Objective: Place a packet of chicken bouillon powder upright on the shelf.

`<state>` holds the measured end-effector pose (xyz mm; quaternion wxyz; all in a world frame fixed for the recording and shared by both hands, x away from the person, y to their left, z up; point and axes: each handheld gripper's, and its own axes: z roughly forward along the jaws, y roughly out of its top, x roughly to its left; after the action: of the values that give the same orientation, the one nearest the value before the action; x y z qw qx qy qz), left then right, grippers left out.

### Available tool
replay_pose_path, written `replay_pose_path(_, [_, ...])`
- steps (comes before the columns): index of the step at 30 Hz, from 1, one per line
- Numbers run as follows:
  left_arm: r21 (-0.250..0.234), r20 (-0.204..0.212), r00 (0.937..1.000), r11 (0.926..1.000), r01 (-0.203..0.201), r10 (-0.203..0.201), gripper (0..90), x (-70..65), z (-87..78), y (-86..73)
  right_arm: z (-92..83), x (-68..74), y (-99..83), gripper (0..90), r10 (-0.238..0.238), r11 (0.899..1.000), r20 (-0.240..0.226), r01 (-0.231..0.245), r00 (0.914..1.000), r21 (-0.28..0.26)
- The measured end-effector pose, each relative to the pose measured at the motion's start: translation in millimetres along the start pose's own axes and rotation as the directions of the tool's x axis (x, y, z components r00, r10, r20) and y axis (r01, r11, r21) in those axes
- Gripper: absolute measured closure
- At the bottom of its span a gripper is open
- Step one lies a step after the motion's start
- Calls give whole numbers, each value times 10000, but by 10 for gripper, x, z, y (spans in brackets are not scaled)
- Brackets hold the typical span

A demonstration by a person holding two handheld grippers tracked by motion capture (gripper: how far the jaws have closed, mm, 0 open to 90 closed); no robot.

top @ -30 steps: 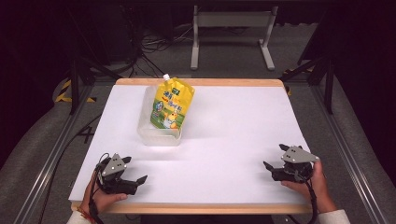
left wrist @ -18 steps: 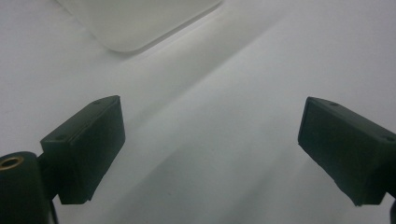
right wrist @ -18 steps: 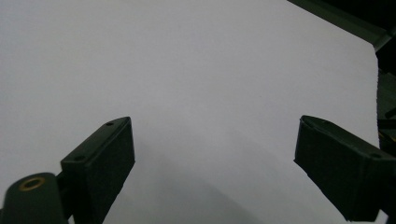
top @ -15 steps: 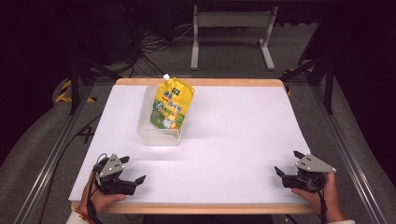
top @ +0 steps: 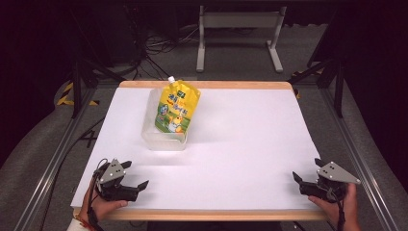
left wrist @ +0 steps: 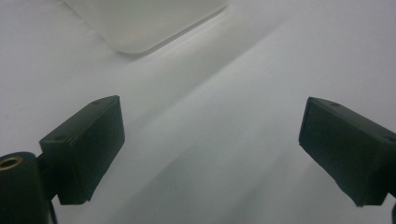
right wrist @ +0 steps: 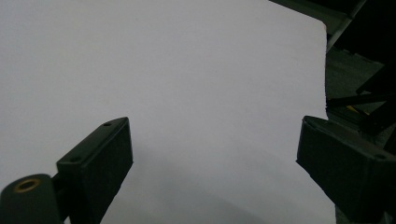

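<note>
Left gripper (top: 133,179) at near-left worktop (top: 240,144) edge, jaws apart, empty. Right gripper (top: 308,174) near-right, jaws just opening, empty. Yellow pouch (top: 176,107) leans, apparently inside clear container (top: 163,137), far-left, well apart from both.

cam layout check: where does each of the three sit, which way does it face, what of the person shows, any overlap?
High view: above the person's side, facing forward and down on the white table; shows the yellow pouch in a clear container, both hands, left tool, right tool.
Left gripper view: rides the left tool, open jaws, facing the container.
Right gripper view: rides the right tool, open jaws, facing bare tabletop.
Shared: container and tabletop.
</note>
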<state>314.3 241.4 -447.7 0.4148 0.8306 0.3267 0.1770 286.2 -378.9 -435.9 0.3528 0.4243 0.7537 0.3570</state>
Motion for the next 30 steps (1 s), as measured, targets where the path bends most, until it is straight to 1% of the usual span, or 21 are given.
replay_pose_path(2, [-37, -18, 10000, 10000, 70, -70, 76, -1, -1, 0, 2, -6, -3, 109, 55, 10000, 14, -55, 10000, -20])
replay_pose_path(3, [-53, 11, 10000, 10000, 44, -44, 76, 0, 1, 1, 4, -4, -3, 109, 52, 10000, 1, -52, 10000, -14])
replay_pose_path(5, [9, -19, 10000, 10000, 10, -10, 76, -6, 1, 4, 8, 10, 1, 108, -11, 10000, -4, 11, 10000, -4])
replay_pose_path(12, [-13, -11, 10000, 10000, -30, 30, 76, -9, -4, -10, 38, 49, 17, 108, -266, 9996, 6, 266, 9996, 86])
replay_pose_path(13, [-37, 55, 10000, 10000, 24, -24, 76, -9, -5, -15, 41, 56, 21, 108, -296, 9995, 22, 296, 9996, 108])
replay_pose_path(18, [-109, 114, 9999, 9999, -51, 53, 75, -18, -6, -3, 37, 90, 21, 108, -429, 9989, 21, 429, 9991, 183])
replay_pose_path(19, [-92, 133, 9998, 9999, -118, 119, 76, -17, -4, -1, 34, 91, 21, 108, -442, 9988, 24, 441, 9990, 187])
replay_pose_path(21, [-93, 159, 9998, 9999, -107, 108, 76, -18, 0, 0, 32, 91, 22, 108, -415, 9990, 42, 414, 9991, 192])
replay_pose_path(23, [-101, 98, 9999, 9999, -76, 77, 75, -14, 1, 0, 35, 86, 20, 108, -364, 9992, -4, 364, 9993, 184])
replay_pose_path(26, [-90, 104, 9999, 9999, -48, 49, 75, -14, 5, 4, 41, 91, 14, 108, -419, 9989, -14, 419, 9991, 223])
replay_pose_path(28, [-75, 130, 9998, 9999, -118, 119, 75, -15, 11, 9, 37, 95, 15, 108, -445, 9988, -16, 446, 9990, 210])
replay_pose_path(30, [-90, 175, 9998, 9999, -75, 76, 75, -17, 13, 10, 30, 96, 15, 108, -452, 9988, 5, 452, 9990, 199])
